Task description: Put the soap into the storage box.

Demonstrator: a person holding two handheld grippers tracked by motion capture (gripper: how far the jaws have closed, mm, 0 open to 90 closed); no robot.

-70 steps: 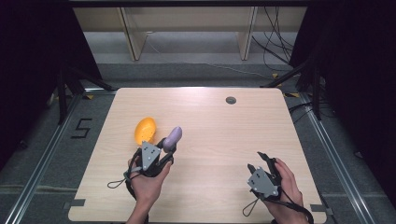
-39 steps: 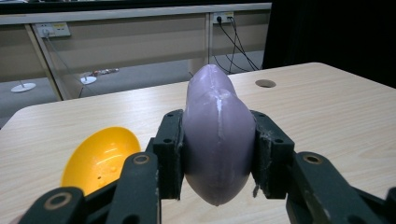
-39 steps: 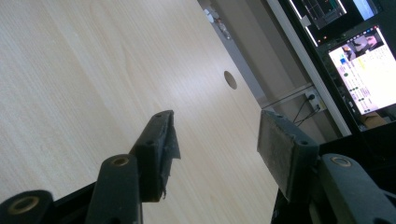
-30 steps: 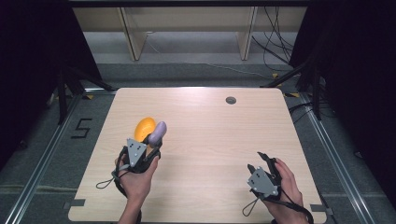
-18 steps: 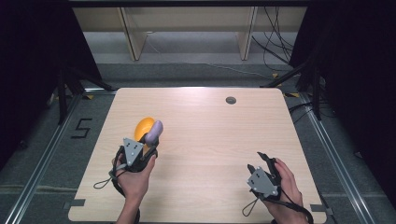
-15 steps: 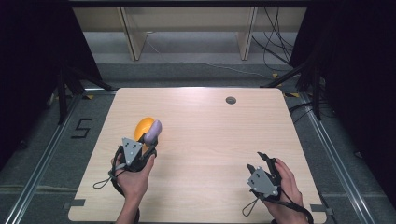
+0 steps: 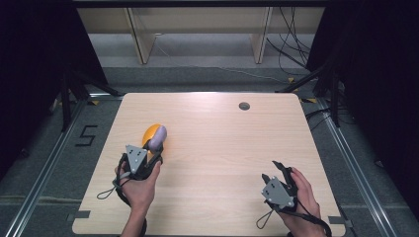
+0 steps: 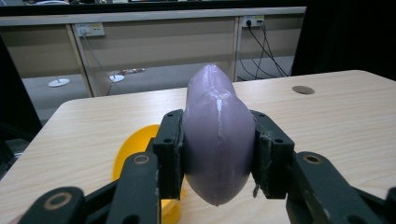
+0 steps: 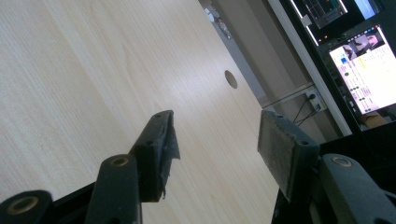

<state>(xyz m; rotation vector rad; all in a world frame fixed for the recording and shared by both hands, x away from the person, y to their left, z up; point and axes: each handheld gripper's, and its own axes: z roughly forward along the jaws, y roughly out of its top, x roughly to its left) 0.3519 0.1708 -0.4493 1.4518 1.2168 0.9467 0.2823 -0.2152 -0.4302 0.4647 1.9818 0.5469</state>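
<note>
My left gripper (image 7: pixel 152 154) is shut on a purple eggplant-shaped toy (image 7: pixel 157 140), whose tip points away from me. In the left gripper view the toy (image 8: pixel 217 135) is squeezed between both pads of that gripper (image 8: pixel 215 149) and hangs over a yellow bowl (image 8: pixel 128 154). In the high view the bowl (image 7: pixel 149 133) sits on the left half of the table, partly covered by the toy. My right gripper (image 7: pixel 275 171) rests near the table's front right, held by a hand. Its jaws (image 9: pixel 215 137) stand open with nothing between them, just bare tabletop.
The light wooden table (image 7: pixel 222 148) has a round cable hole (image 7: pixel 244 105) near its far edge. Wooden shelf legs and cables stand on the floor beyond it. A lit monitor (image 9: pixel 369 70) appears at the side in the right gripper view.
My left gripper has carried the purple toy leftward and away from me until it is over the yellow bowl. The right gripper has stayed still.
</note>
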